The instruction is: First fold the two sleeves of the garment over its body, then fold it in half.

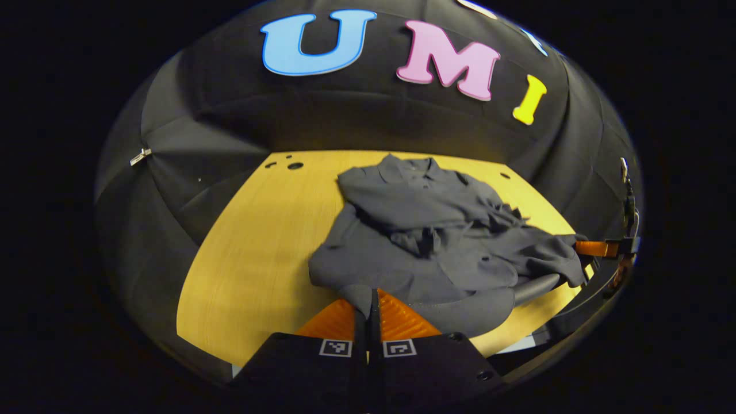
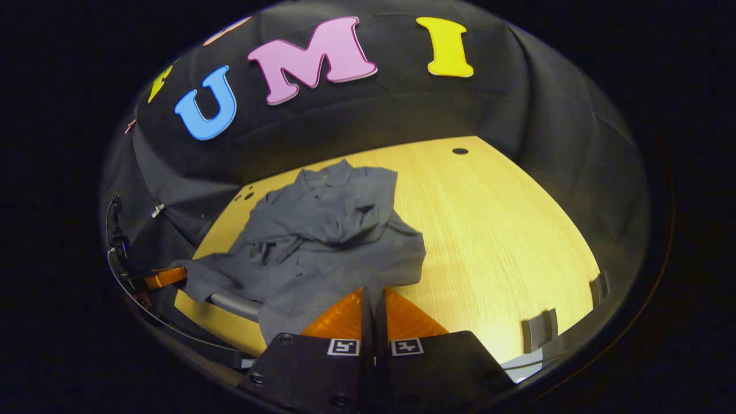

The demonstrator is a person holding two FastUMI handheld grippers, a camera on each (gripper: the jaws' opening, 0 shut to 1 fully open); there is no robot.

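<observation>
A dark grey collared shirt (image 1: pixel 425 241) is seen lying on the yellow wooden surface (image 1: pixel 259 259), its collar (image 1: pixel 411 167) turned toward the booth wall and its hem toward the near edge. It is not spread flat: cloth is bunched and creased across the chest, and what appear to be the sleeves are gathered loosely over the body rather than laid in neat folds.

In the left gripper view the left tongs (image 1: pixel 369 305) are clenched, with a corner of the hem pinched between them. In the right gripper view the right tongs (image 2: pixel 374 302) are likewise closed, and the hem's other corner appears to be caught in them, though the contact is less plainly shown. The hem between the two corners is lifted slightly off the surface.

The fabric is judged to be light, soft and limp, with no stiffness of its own; it is expected to sag, wrinkle and slide easily over the smooth wood, so any fold is likely to shift unless the cloth is drawn taut. Hold is best taken at edges and corners, at the hem, the cuffs or the shoulder seams, where a thin doubled layer can be pinched securely. Whether the sleeves count as properly folded cannot be settled from the rumpled heap.
</observation>
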